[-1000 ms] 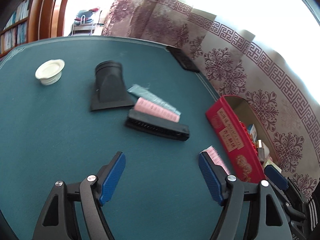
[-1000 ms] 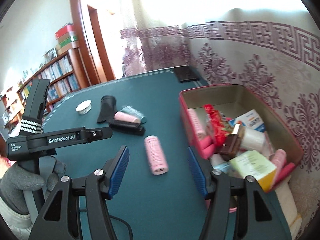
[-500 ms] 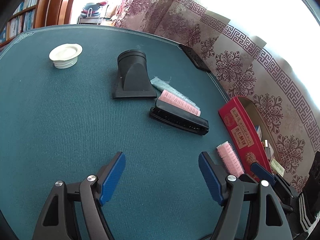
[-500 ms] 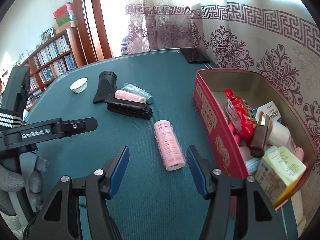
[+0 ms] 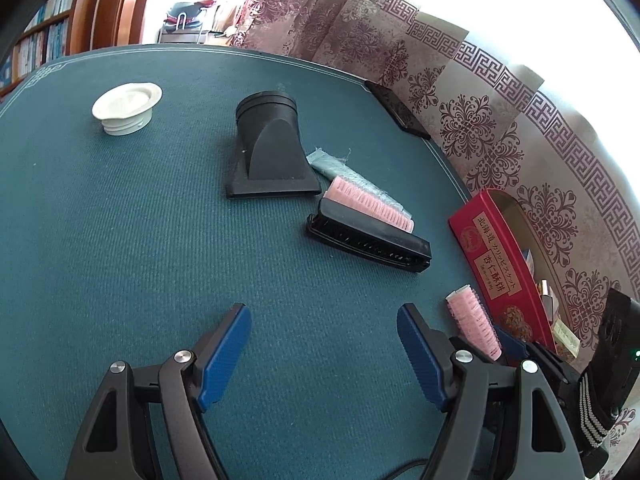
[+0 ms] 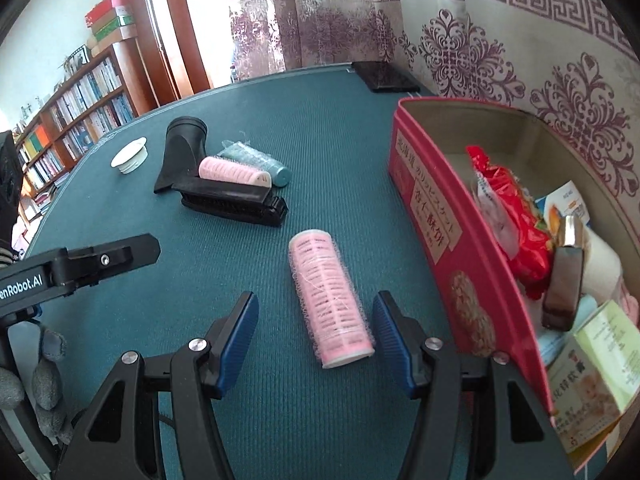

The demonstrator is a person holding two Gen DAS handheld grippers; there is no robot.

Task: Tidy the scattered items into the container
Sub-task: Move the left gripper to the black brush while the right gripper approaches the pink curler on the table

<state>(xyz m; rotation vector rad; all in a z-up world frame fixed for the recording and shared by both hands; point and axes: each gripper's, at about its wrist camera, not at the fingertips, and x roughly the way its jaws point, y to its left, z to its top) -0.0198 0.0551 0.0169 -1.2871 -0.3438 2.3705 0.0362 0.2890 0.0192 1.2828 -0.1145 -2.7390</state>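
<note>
A pink hair roller (image 6: 329, 296) lies on the green table, its near end between the blue pads of my right gripper (image 6: 316, 342), which is open and not touching it. The red box (image 6: 432, 216) stands just to its right, holding snacks and packets. My left gripper (image 5: 324, 354) hovers open over bare table; the same roller (image 5: 474, 326) lies behind its right finger, beside the box (image 5: 496, 264). Farther off sit a black comb attachment (image 5: 368, 238), a second pink roller (image 5: 366, 204), a teal roller (image 5: 340, 172), a black nozzle (image 5: 268, 148) and a white cap (image 5: 126, 106).
A black flat device (image 6: 384, 76) lies at the table's far edge by the patterned curtain. A bookshelf (image 6: 72, 116) stands to the left. A gloved hand (image 6: 36, 376) holds the left gripper's handle at the lower left of the right wrist view.
My right gripper has moved down and forward, so the pink roller now lies between its fingers. The left gripper has shifted slightly closer to the table.
</note>
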